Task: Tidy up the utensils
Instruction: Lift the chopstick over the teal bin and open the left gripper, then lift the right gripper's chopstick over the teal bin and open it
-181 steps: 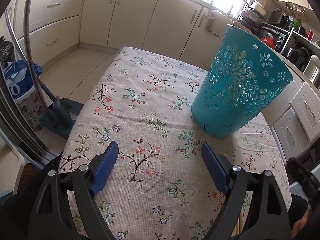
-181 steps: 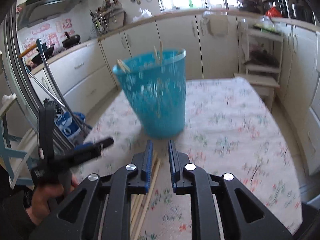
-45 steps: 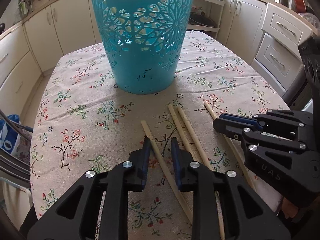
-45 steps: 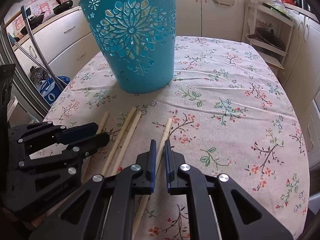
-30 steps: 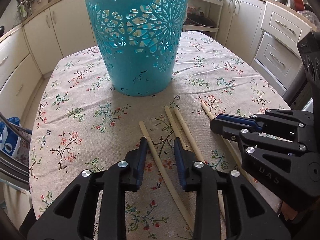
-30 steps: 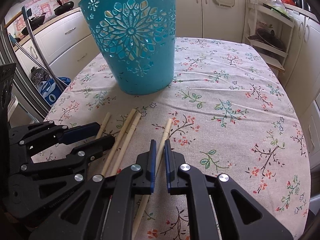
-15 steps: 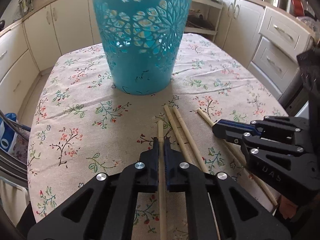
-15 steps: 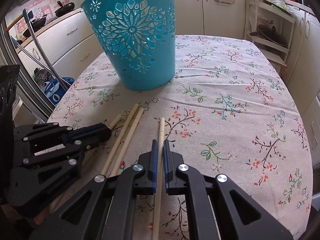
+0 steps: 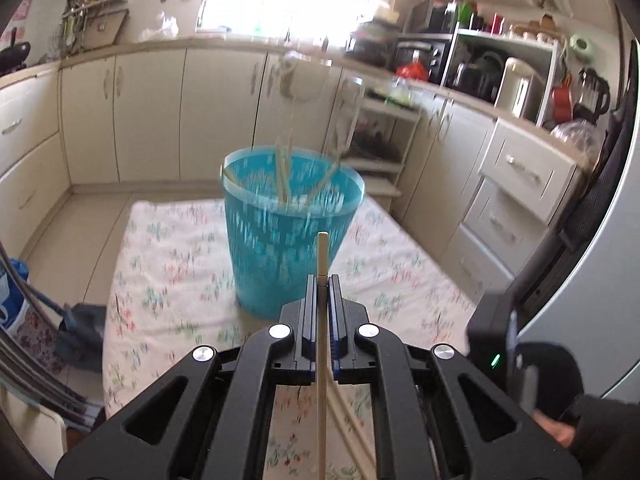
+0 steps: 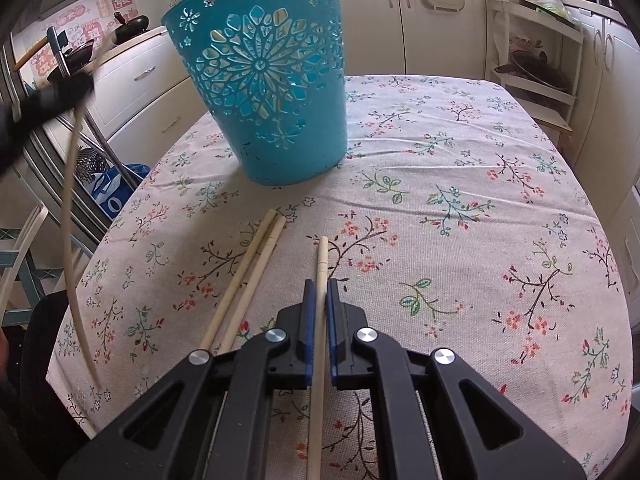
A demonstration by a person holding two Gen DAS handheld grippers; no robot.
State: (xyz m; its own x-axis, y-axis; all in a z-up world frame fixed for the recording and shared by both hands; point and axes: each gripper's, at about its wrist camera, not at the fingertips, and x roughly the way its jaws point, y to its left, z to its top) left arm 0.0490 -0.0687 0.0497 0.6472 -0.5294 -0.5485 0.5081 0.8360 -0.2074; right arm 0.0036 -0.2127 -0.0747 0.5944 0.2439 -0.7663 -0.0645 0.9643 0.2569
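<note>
The floral tablecloth [image 10: 460,152] covered the table and carried the teal openwork basket [image 10: 264,80], which stood upright and, in the blurred left wrist view, already held several chopsticks leaning against its rim. The left gripper [image 9: 322,280] was raised above the cloth, its jaws clamped on one wooden chopstick [image 9: 321,256] whose tip pointed toward the basket. The right gripper [image 10: 318,284] sat low, jaws closed on a second chopstick [image 10: 322,256] that lay along the cloth. A loose pair of chopsticks [image 10: 256,260] lay just beside it, touching each other, well short of the basket. Risk, as a judgement: each stick was pinched at a single narrow point, so it could pivot or slide in the pads and miss the rim; a tip could also catch in the basket's cut-outs or nudge the light basket over.
</note>
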